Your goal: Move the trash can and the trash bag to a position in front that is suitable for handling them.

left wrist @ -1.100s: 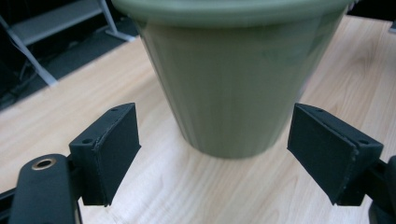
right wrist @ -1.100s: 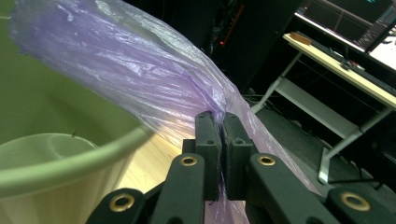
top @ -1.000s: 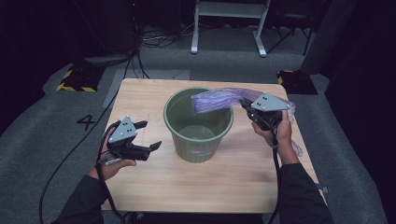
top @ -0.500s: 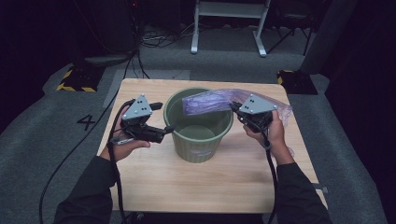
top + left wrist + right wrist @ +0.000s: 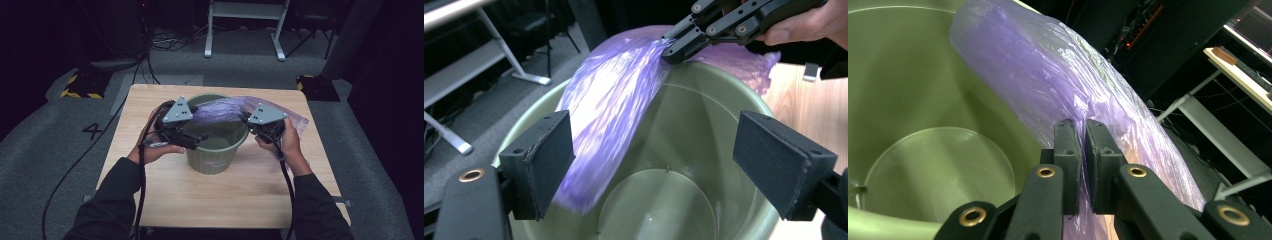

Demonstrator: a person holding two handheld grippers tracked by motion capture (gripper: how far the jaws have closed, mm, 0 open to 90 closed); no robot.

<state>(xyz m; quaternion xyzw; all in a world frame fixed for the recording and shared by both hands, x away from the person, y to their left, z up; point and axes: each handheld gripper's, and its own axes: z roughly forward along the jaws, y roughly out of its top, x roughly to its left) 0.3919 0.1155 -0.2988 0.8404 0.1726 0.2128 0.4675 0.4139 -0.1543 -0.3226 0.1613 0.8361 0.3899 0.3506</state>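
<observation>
**Purple bag stretched over green bucket**

While a person's two hands met above a wooden table (image 5: pixel 150 200), the high view showed a green bucket (image 5: pixel 216 159) standing near the table's middle, with a thin purple plastic bag (image 5: pixel 220 110) drawn across its open top. The left gripper (image 5: pixel 192 141) hung over the bucket's near-left rim; the right gripper (image 5: pixel 248 121) held the bag at the right rim, and the rest of the film trailed onto the table beyond it.

Seen from the left gripper view, the bag (image 5: pixel 614 110) was translucent, creased lengthwise and glossy, its loose end dipping inside the bucket (image 5: pixel 724 95). That gripper's own jaws stood wide apart over the bucket's mouth, holding nothing, the bag passing near the left pad. The right gripper (image 5: pixel 672 50) pinched the film at the far rim.

From the right gripper view, the jaws were pressed together on a gathered fold of the bag (image 5: pixel 1048 75), beside the bucket's smooth interior (image 5: pixel 908 85).
</observation>
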